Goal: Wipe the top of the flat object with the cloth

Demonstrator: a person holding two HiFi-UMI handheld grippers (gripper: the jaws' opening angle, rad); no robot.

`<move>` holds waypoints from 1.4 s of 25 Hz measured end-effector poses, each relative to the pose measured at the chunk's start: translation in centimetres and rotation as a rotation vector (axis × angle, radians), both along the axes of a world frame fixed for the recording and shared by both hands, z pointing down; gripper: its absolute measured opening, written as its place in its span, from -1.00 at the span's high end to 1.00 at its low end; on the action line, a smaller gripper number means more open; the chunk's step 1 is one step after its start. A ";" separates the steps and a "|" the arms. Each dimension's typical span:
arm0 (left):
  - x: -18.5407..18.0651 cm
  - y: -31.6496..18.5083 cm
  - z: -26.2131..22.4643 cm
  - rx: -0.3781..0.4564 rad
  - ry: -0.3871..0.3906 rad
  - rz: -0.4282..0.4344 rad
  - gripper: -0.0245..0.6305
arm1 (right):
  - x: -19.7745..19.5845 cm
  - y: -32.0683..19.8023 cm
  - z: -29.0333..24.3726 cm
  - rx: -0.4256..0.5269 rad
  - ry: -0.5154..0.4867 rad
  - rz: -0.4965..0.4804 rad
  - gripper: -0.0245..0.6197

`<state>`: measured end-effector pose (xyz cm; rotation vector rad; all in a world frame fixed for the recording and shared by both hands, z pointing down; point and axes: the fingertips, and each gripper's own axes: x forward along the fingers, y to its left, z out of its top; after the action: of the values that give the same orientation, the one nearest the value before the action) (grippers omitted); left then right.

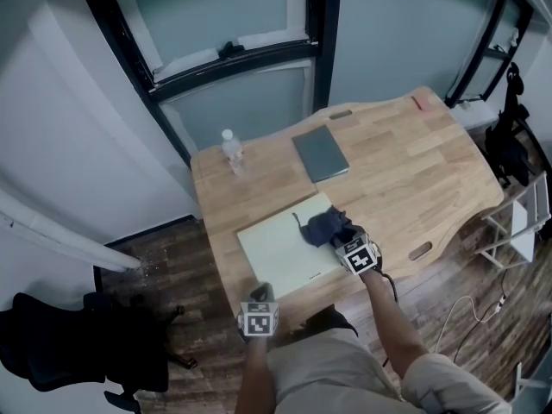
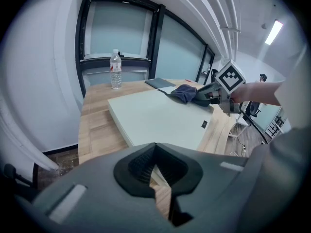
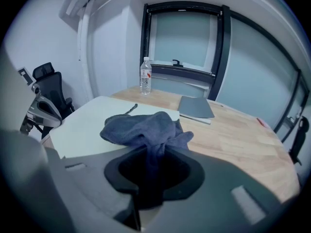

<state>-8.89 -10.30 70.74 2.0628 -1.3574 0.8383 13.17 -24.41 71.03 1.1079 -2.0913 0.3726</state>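
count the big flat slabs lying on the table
2: the pale board in front, with the cloth on its right corner, and the grey slab farther back. None looks hidden.

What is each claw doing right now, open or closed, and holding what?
Left claw: closed, holding nothing.
Right claw: closed on the dark cloth.
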 end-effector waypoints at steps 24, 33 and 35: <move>0.0 0.2 0.3 -0.010 0.005 -0.011 0.90 | 2.2 5.6 -0.4 0.064 0.023 -0.025 0.68; -1.6 0.3 -0.2 0.027 0.109 -0.042 0.90 | 2.3 6.4 -0.3 0.061 0.046 0.014 0.68; -4.0 0.3 -0.3 0.058 0.096 -0.123 0.90 | 2.2 6.4 -0.3 0.056 0.042 0.025 0.68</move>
<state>-12.89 -10.04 70.44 2.0132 -1.4544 0.6465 15.41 -18.01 70.70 1.1655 -2.0643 0.3021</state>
